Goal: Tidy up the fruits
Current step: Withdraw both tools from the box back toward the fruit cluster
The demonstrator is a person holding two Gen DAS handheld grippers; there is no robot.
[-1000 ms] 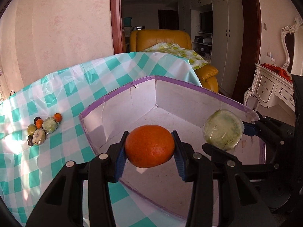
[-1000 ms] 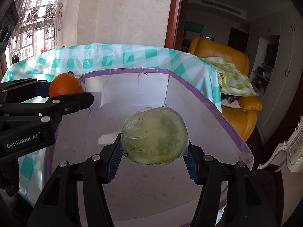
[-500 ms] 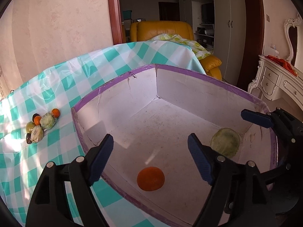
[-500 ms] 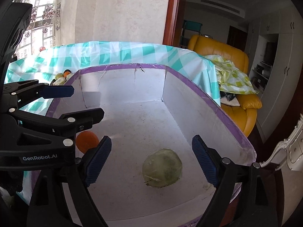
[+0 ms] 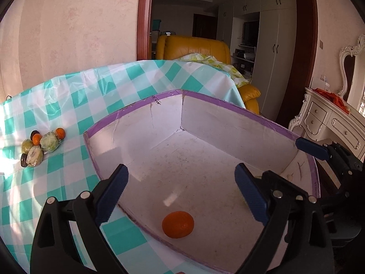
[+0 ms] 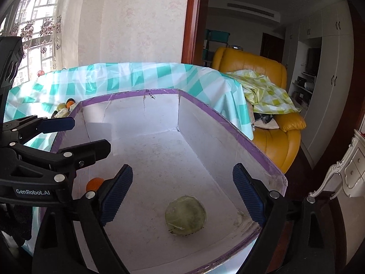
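A large white box (image 5: 239, 123) with a purple taped rim sits on a tabletop (image 5: 68, 105) covered in a teal checked cloth. The box looks like light cardboard, stiff enough to keep its shape.

Inside lie 2 fruits. 1 round pale green fruit (image 6: 186, 215) wrapped in clear film rests near the right wall; the film is probably slippery, so grip across its widest part. 1 orange (image 5: 178, 221) rests near the left wall, firm and easy to pinch at its middle.

A pile of about 7 small fruits (image 5: 42, 143) waits on the cloth, left of the box.

The left gripper (image 5: 181, 194) and right gripper (image 6: 183, 193) hover above the box, fingers spread wide, holding nothing.
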